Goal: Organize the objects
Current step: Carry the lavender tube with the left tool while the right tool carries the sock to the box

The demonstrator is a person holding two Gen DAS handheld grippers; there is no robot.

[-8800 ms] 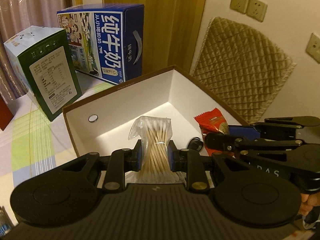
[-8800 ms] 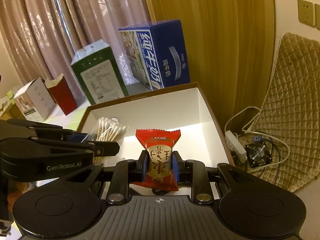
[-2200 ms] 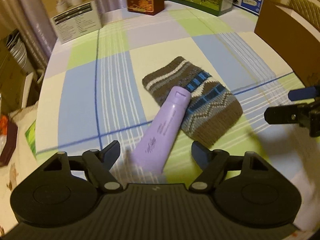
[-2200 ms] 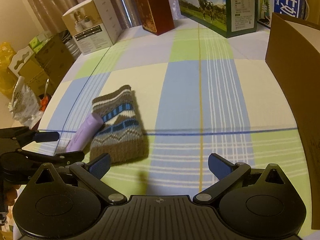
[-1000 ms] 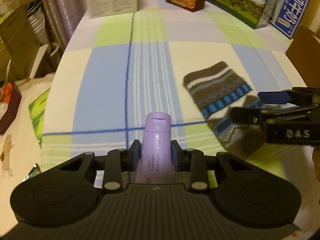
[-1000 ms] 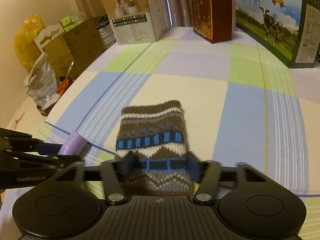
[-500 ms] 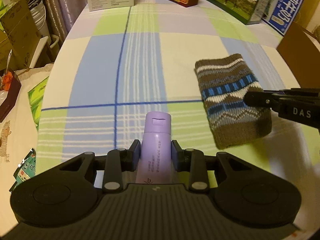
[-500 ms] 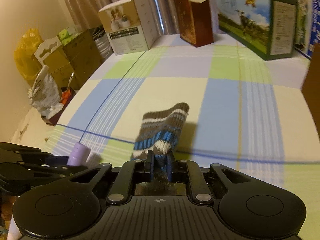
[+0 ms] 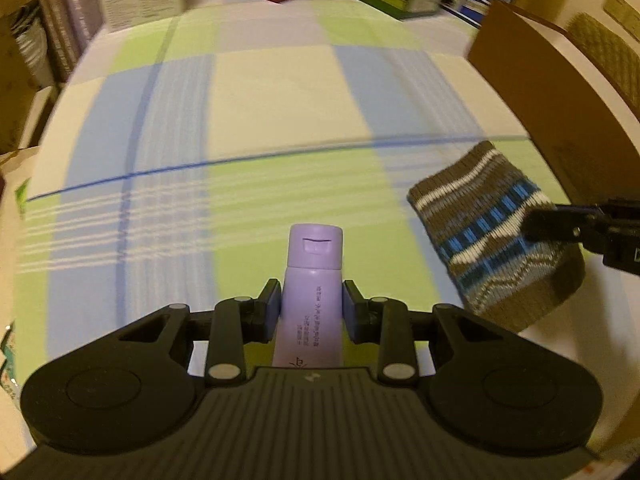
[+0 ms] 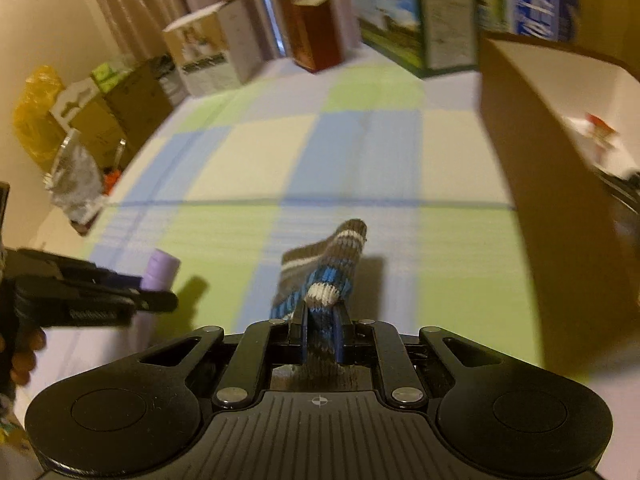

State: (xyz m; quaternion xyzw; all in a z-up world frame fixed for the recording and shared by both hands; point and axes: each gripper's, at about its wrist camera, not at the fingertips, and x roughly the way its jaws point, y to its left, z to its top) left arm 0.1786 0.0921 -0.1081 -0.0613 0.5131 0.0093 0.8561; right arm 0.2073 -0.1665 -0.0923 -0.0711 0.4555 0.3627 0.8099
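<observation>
Left gripper [image 9: 311,306], jaws clamped on the body of a lilac tube [image 9: 313,288], cap pointing away, above the checked tablecloth [image 9: 260,80]. Right gripper [image 10: 320,326], jaws pinched on a brown, blue and white knitted pouch [image 10: 320,280], which hangs clear of the cloth just right of the tube. Far right: open brown cardboard box [image 10: 560,184] with white interior. Far edge: cartons, including a green milk carton [image 10: 420,20]; detail blurred.

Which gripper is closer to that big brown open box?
Right. The right gripper, holding the knitted sock, is beside the box; the left gripper, holding the purple tube, is farther away.
</observation>
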